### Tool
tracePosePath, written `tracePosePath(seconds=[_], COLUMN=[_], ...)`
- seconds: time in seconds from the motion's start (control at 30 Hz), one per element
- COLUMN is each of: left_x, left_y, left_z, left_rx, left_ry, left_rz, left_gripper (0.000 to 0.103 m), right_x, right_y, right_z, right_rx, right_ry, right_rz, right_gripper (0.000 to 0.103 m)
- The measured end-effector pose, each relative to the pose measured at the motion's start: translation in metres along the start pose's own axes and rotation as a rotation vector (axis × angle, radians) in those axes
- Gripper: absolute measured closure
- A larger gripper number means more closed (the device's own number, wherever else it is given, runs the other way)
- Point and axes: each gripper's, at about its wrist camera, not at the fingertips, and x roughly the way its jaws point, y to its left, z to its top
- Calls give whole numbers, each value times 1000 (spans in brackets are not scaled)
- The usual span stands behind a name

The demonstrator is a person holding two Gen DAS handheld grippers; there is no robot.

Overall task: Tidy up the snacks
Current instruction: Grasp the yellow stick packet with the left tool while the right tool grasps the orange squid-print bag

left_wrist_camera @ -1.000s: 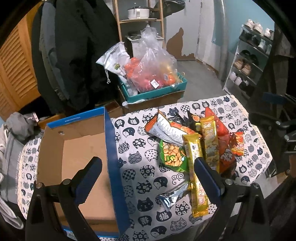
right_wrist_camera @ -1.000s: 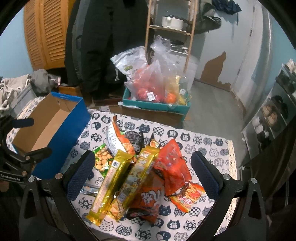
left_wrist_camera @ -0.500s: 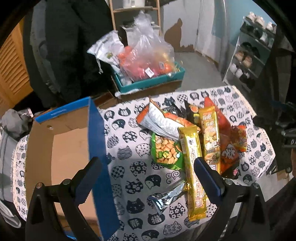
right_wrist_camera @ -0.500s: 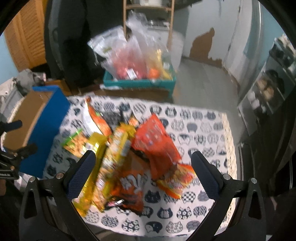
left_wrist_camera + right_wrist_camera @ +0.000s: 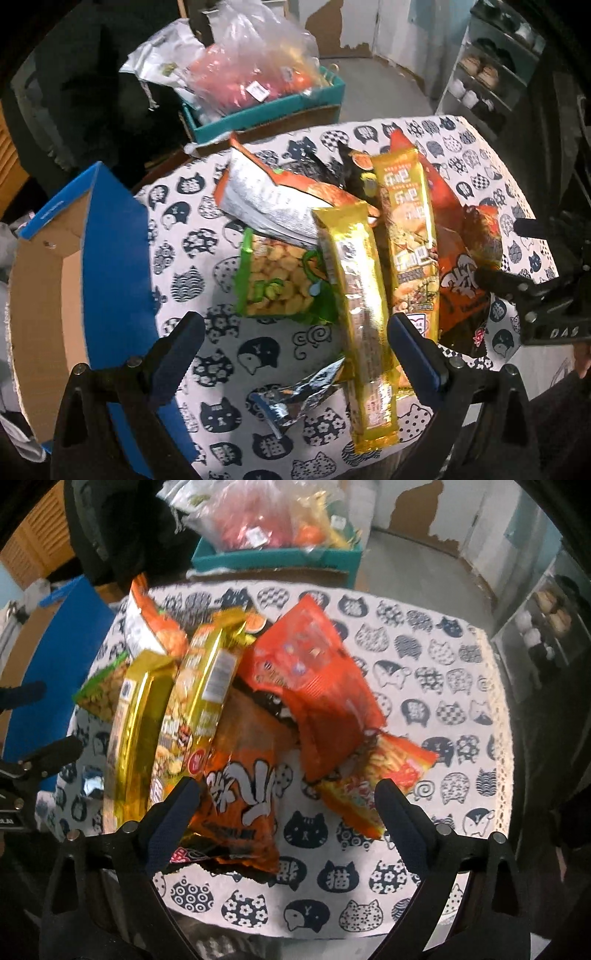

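Left gripper [image 5: 295, 345] spread wide above the cat-print tablecloth [image 5: 192, 236]; right gripper [image 5: 286, 810] closing, nothing pinched yet; heap of crinkly foil snack packets [image 5: 236, 701] at twelve o'clock; blue cardboard box [image 5: 110, 251] at nine.

Left hand-held gripper [image 5: 295, 350]: black triangular arms, silver screws, ribbed blue pads [image 5: 177, 354]. Right hand-held gripper [image 5: 286, 823] matches, its pads [image 5: 400, 829] darker navy; white lettering marks its black body.
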Motion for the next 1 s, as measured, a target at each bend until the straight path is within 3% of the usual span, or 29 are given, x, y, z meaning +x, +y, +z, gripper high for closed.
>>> tracePosePath(seconds=[0.37,0.57,0.7,0.8,0.93,1.0], left_x=[40,60,70,72,66,62], left_y=[-18,-25,-27,-26,-30,-27], left_z=[-9,-18,-23,-25,-27,-29], left_rx=[16,14,-6,-13,44,44], left_ry=[87,139,175,195,187,183], left_rz=[-27,-78,-149,-185,-156,-150], left_gripper=[4,25,49,68,70,70], right_x=[34,56,76,84,90,89], right_y=[-3,3,7,9,17,24], right_z=[-5,-6,-5,-3,-1,0], right_rx=[35,47,52,56,46,17], right_ry=[88,143,173,185,206,202], right_rz=[80,103,113,136,186,159], right_gripper=[12,12,14,21,52,54])
